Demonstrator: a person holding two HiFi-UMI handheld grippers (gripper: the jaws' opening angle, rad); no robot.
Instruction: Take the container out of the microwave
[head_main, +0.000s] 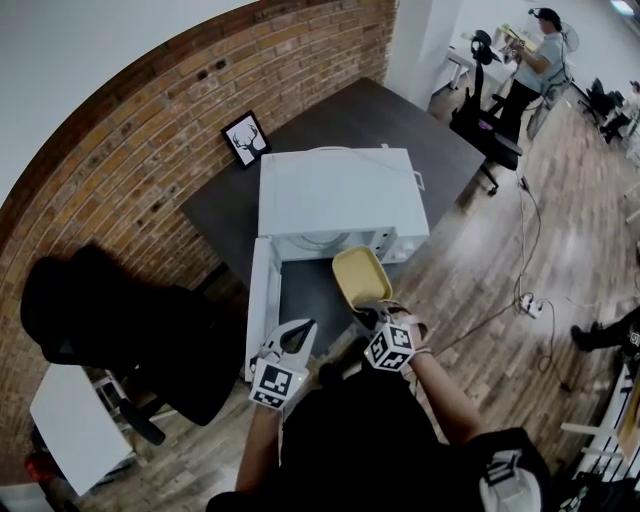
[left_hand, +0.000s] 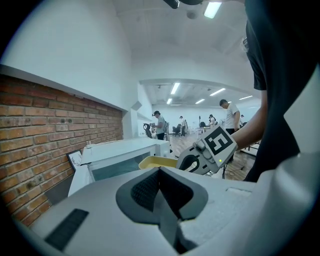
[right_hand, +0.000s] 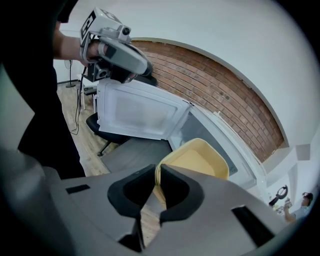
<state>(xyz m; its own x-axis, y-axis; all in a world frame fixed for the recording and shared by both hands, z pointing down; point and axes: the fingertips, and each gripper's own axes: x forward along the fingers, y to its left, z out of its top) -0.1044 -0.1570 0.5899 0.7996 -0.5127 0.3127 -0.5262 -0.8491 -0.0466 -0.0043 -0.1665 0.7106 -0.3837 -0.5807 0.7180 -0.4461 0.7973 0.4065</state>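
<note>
A dark table (head_main: 400, 130) set against a brick wall (head_main: 150, 130) carries a white microwave (head_main: 340, 195), its door (head_main: 263, 300) swung wide open to the left. Just outside the open cavity and above the table, a shallow yellow container (head_main: 360, 275) hangs in the air. Its near rim is pinched between the fingers (right_hand: 177, 187) of the right gripper (right_hand: 156, 180), which are clenched narrowly on that edge. The left gripper (left_hand: 159, 172) is held off to the left, close to the door and apart from the container, its fingers pressed together with nothing between them.
</note>
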